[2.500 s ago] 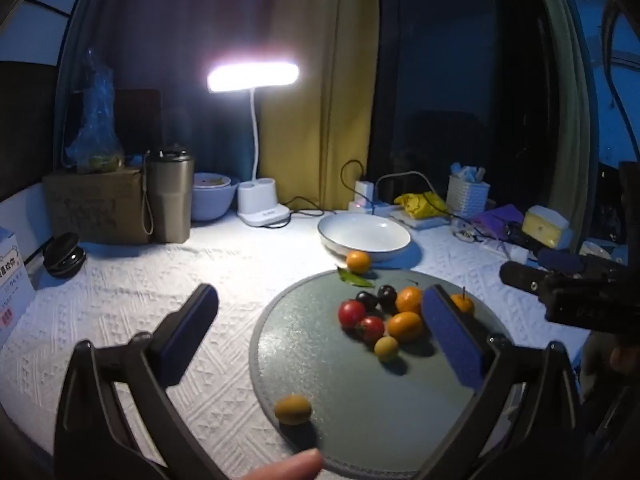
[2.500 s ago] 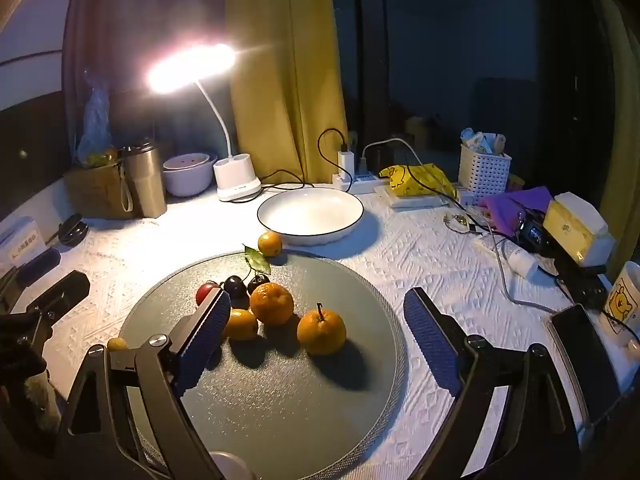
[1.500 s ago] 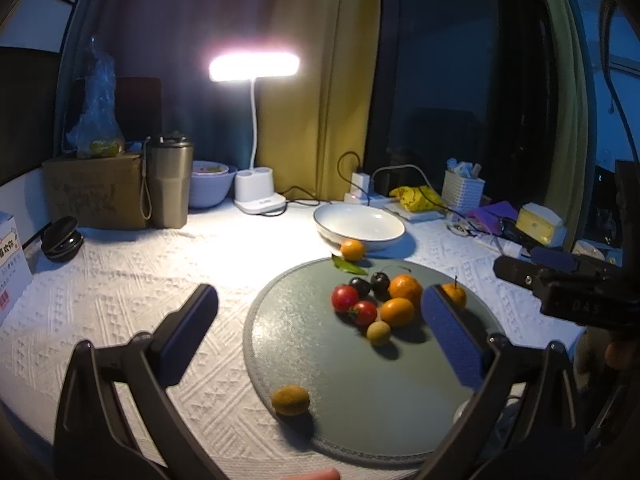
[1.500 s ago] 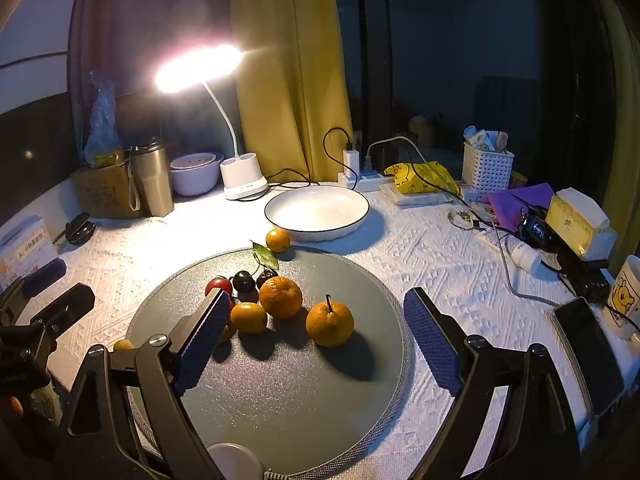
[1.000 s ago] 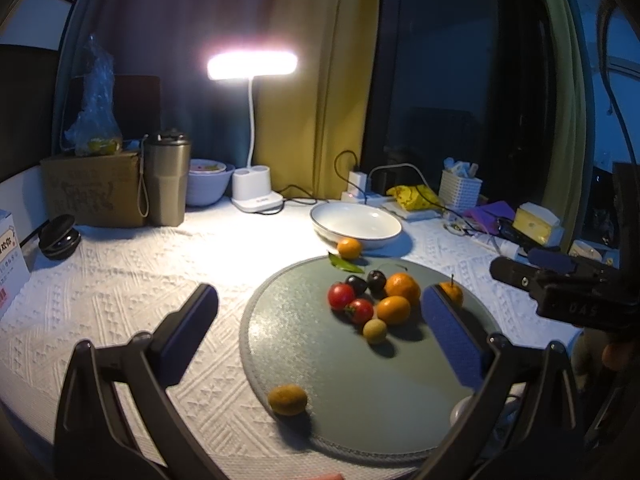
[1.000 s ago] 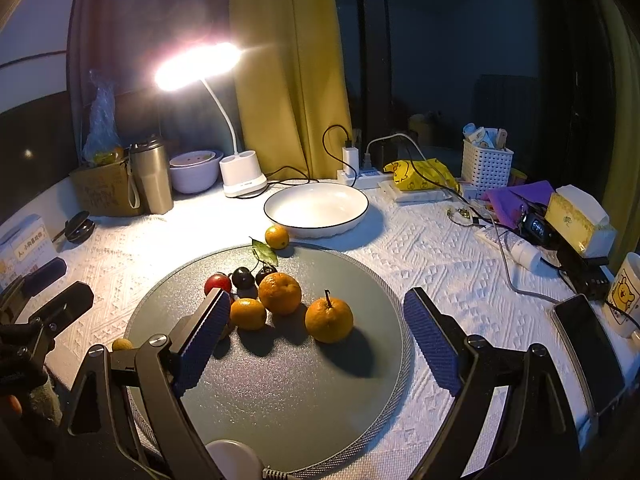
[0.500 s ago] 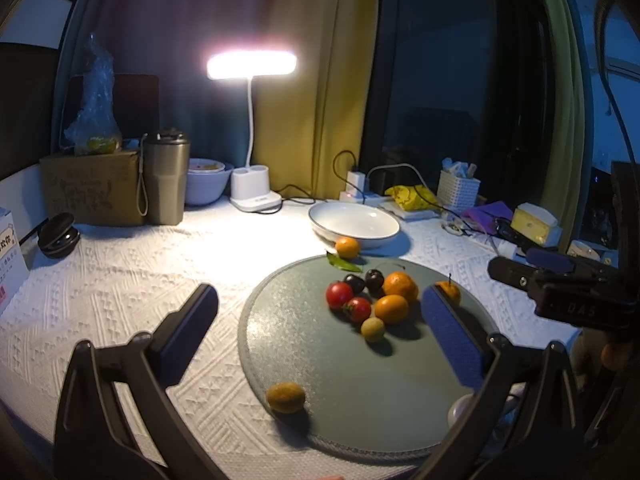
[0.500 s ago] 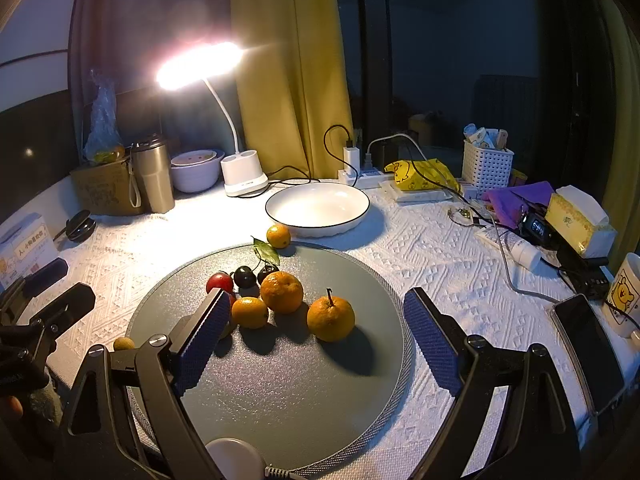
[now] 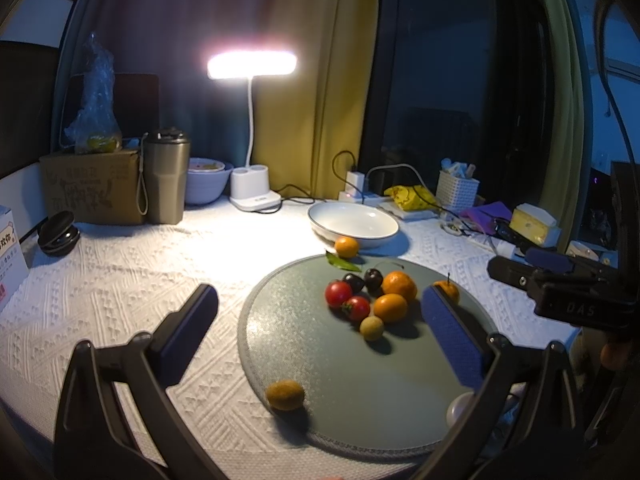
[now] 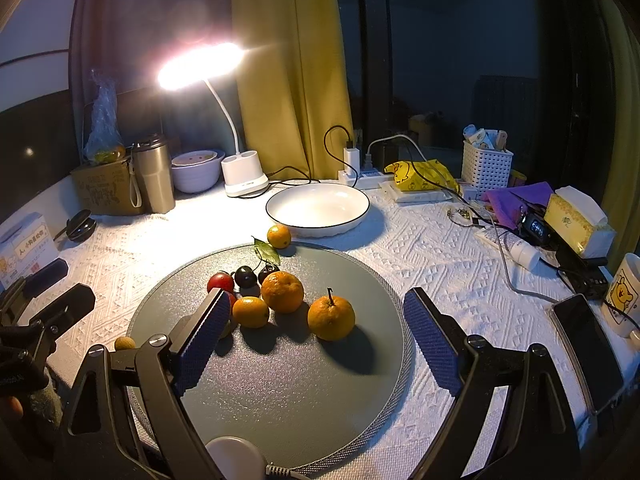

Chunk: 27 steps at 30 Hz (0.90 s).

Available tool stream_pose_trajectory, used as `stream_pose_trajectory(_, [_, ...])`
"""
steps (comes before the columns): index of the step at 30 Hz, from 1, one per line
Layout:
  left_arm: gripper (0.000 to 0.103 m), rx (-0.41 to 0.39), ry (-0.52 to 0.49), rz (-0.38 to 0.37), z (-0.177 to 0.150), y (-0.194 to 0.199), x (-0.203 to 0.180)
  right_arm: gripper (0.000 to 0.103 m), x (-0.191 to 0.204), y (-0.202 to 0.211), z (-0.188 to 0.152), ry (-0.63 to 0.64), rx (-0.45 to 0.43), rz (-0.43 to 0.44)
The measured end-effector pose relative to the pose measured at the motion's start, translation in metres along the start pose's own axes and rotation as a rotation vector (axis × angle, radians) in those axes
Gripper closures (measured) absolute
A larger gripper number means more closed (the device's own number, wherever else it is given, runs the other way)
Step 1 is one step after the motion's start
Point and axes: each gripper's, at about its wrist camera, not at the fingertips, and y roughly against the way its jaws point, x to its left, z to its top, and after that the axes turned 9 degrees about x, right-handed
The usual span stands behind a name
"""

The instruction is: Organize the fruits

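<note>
Currently both tongs, left (image 9: 320,332) and right (image 10: 316,338), gape empty; right should straddle stemmed orange (image 10: 331,317) at mat's (image 10: 280,400) 12 o'clock, closing gently before carrying to bowl (image 10: 318,209).

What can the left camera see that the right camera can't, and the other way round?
Only the left wrist view shows both red tomatoes in full and its own open left gripper. Only the right wrist view shows the phone, the bear mug and the whole stemmed orange, which sits partly behind a finger in the left view. Both show the round grey mat, the empty white bowl, the lit lamp and the steel tumbler.
</note>
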Motion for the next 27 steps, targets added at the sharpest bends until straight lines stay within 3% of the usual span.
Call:
stream_pose_trajectory(19, [0.0,0.022,0.008,-0.007,-0.005,0.0,0.004,0.012,0.001,-0.001,-0.004,0.001,0.004,0.001])
stream_pose_trajectory(27, [0.001,0.145,0.011,-0.006,-0.023,-0.022,0.012,0.012,0.001,-0.012,-0.008,-0.007,0.044,0.001])
